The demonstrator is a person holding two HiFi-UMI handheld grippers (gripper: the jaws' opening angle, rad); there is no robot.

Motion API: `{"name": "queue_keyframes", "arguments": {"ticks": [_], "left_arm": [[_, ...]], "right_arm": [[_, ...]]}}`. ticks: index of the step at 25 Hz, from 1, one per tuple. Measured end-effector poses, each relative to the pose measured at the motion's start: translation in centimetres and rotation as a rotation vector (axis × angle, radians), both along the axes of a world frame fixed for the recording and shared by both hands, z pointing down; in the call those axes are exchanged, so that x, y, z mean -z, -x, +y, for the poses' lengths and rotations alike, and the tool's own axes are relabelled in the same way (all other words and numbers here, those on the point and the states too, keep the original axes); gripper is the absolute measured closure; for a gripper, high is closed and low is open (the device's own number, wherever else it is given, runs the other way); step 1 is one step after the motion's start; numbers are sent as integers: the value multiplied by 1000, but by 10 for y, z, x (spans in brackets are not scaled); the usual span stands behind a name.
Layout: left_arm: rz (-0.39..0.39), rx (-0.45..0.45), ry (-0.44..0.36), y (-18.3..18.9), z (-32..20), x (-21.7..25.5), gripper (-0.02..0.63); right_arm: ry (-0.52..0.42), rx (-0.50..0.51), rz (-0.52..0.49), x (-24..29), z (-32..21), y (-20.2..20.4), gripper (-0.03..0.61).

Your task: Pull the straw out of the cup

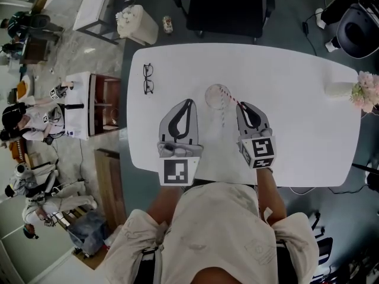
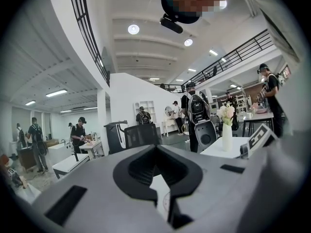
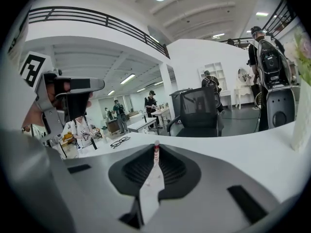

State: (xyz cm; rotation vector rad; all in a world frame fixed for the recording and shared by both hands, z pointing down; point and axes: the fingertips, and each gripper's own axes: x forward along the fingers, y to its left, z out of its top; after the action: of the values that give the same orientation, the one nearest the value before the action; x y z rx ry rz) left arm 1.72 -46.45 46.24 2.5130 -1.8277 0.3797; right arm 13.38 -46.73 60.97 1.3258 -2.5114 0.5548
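Right gripper view shows the right tool [image 3: 156, 146] clenched on the striped straw [image 3: 155, 154], whose other end sits in the cup [image 1: 217, 96] just beyond.

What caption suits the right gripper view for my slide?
Right tongs closed on the striped straw, white table beyond.

- One worktop [image 1: 284, 87].
- One cup [image 1: 217, 96], one straw [image 1: 232, 97].
- One pair of glasses [image 1: 148, 78], ten o'clock.
- One vase of flowers [image 1: 340, 89], two o'clock.
- Two claws: left claw [image 1: 189, 102], right claw [image 1: 240, 105].
- One office chair [image 1: 228, 7], twelve o'clock.
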Motion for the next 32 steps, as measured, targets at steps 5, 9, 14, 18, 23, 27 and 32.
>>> {"name": "queue_keyframes", "arguments": {"ticks": [5, 9, 14, 18, 23, 27, 32], "left_arm": [[23, -7, -29, 8, 16, 8, 607], [36, -17, -48, 19, 37, 15, 607], [65, -31, -89, 37, 62, 24, 607], [98, -42, -128, 50, 84, 34, 608], [121, -70, -151, 65, 114, 43, 607], [149, -89, -194, 75, 133, 57, 609], [142, -114, -237, 90, 156, 74, 607]], "right_arm": [[-47, -13, 26, 17, 11, 3, 555], [-84, -31, 42, 33, 28, 8, 555], [-137, -51, 71, 54, 47, 22, 555], [-187, -78, 99, 77, 67, 28, 555], [-259, -143, 119, 111, 96, 30, 555], [-329, -187, 120, 140, 118, 30, 555], [-432, -235, 119, 187, 146, 34, 555]]}}
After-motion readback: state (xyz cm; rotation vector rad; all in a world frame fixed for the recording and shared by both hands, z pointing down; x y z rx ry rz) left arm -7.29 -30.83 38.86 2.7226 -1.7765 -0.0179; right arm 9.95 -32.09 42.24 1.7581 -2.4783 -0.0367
